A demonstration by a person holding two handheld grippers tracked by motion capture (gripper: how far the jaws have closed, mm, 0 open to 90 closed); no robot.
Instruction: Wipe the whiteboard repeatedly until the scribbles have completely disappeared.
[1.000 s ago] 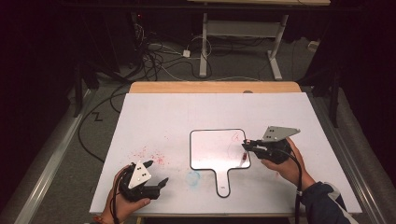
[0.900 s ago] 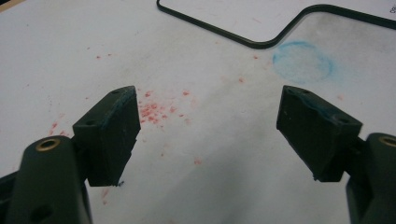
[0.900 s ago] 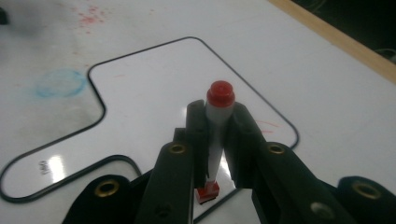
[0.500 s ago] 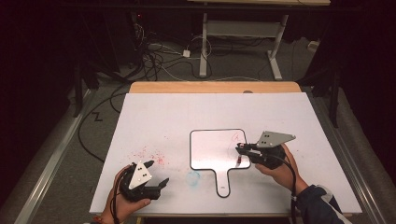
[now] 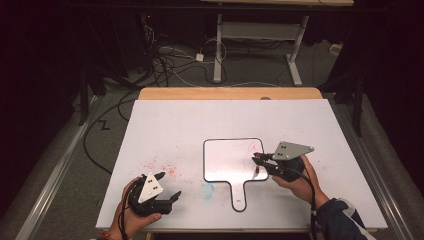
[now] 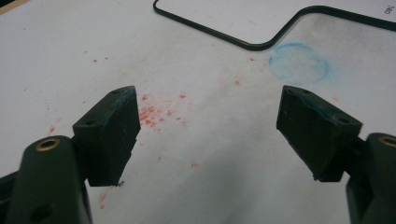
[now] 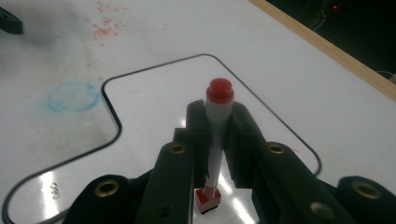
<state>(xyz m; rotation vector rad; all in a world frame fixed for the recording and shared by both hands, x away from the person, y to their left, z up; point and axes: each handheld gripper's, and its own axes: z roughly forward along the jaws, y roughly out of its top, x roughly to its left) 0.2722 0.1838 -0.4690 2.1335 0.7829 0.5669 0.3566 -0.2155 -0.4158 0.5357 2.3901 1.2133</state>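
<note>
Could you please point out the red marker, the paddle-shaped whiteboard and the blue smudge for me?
red marker (image 7: 218, 116), right gripper view, white barrel.
paddle-shaped whiteboard (image 5: 225, 160), high view, bare writing face.
blue smudge (image 6: 299, 63), left gripper view, centre.

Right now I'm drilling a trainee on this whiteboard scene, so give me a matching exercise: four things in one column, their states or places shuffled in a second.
Things:
1. left gripper
2. right gripper
3. red marker
4. blue ring smudge

States or places:
A. clamped upright between black jaws
B. jaws wide apart, nothing between them
C. on the table sheet beside the handled whiteboard
D. shut on a pen over the board

Pairs: 1-B, 2-D, 3-A, 4-C
</note>
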